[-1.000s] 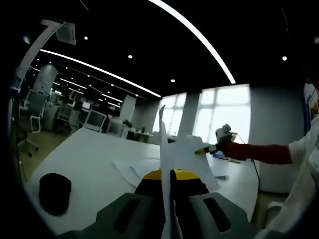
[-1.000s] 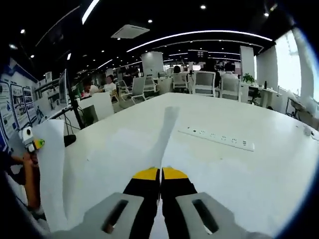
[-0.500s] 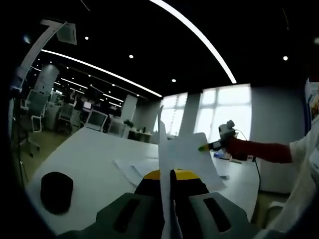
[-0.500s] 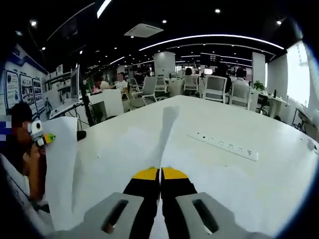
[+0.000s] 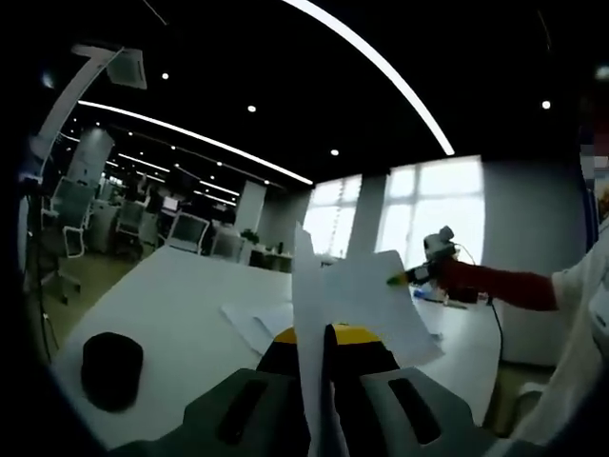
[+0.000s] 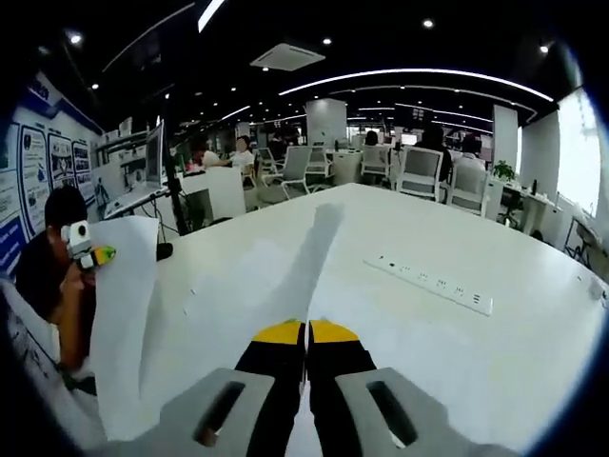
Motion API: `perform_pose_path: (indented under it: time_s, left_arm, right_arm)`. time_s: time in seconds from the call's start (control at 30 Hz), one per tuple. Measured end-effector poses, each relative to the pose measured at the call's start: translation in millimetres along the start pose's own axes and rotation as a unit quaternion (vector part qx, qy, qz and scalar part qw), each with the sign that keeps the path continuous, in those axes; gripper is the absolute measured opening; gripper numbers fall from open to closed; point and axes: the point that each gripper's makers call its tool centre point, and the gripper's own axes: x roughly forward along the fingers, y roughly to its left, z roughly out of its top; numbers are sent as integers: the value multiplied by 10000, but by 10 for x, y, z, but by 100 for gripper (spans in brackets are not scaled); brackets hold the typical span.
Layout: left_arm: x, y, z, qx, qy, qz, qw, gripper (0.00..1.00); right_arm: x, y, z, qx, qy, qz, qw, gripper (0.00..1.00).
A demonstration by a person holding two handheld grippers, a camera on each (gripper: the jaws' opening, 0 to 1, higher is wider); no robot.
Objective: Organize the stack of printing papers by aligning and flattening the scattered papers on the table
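Observation:
White printing paper (image 5: 366, 300) is held up off the white table (image 5: 181, 295) between both grippers. My left gripper (image 5: 319, 333), yellow-tipped, is shut on its near edge, which rises edge-on from the jaws. At the sheet's far right corner my right gripper (image 5: 411, 277) is clamped on it, with a red sleeve (image 5: 495, 286) behind. In the right gripper view my right gripper (image 6: 307, 328) is shut on the paper's edge (image 6: 319, 257). The sheet (image 6: 119, 324) curves left to my left gripper (image 6: 95, 255). More loose sheets (image 5: 255, 322) lie flat on the table.
A black round object (image 5: 111, 369) sits on the table near the left edge. A white power strip (image 6: 436, 283) lies on the table (image 6: 495, 352) to the right. Office chairs (image 6: 414, 171) and a monitor on a stand (image 6: 157, 167) stand beyond the table.
The held paper has swung a little: its edge leans further left in the left gripper view, and the far corner with the other gripper sits slightly higher in both views. Both grips are unchanged.

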Motion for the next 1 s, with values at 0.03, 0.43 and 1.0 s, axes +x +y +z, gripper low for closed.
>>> perform_pose_path:
  time_s: [0.03,0.43,1.0]
  left_arm:
    - [0,1,1,1,-1,2,10000,6]
    - [5,108,-48,-156,1,42,9999,6]
    - [-5,160,-42,-168,-28,101,9998,6]
  right_arm:
    - [-4,1,2,0,0,2,10000,0]
    - [-208,173,86,-151,52,100,9998,0]
    - [-230,284,95,-206,87,248,9994,0]
